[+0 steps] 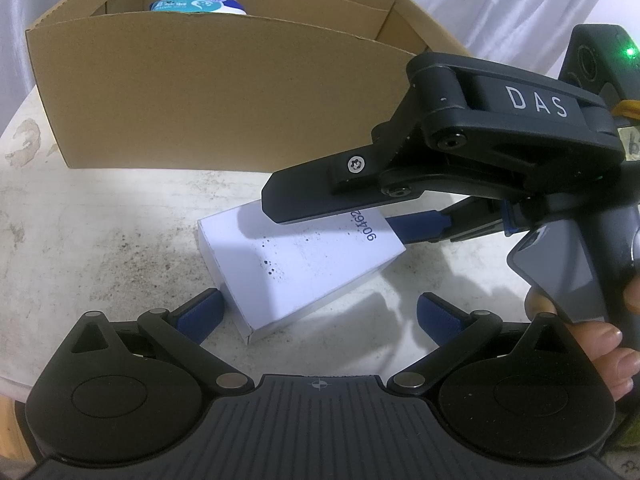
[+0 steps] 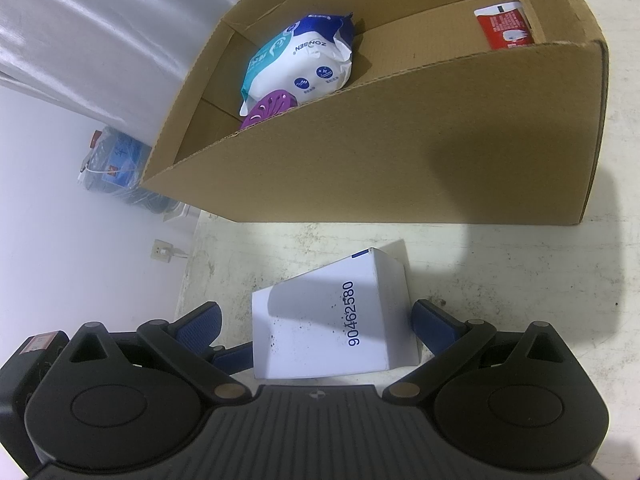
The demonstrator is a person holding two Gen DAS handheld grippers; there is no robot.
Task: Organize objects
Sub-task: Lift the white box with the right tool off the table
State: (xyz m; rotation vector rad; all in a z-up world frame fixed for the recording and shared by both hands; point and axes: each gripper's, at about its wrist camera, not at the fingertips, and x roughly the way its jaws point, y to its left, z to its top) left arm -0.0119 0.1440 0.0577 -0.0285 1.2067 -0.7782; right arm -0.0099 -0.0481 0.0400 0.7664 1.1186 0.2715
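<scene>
Both grippers' jaws apart. Right gripper (image 2: 316, 320) straddles white box (image 2: 328, 320); centre pads, close squarely, lift clear over carton (image 2: 400, 160) wall.

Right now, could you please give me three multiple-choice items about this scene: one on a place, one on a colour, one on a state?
1. Where is the white box?
A. in the cardboard box
B. on the table
C. lifted in the air

2. What colour is the round perforated item in the cardboard box?
A. purple
B. green
C. yellow

3. How is the right gripper?
A. shut on the white box
B. shut, empty
C. open around the white box

Key: B, it lies on the table; A, purple; C, both fingers stand apart from its sides.
</scene>
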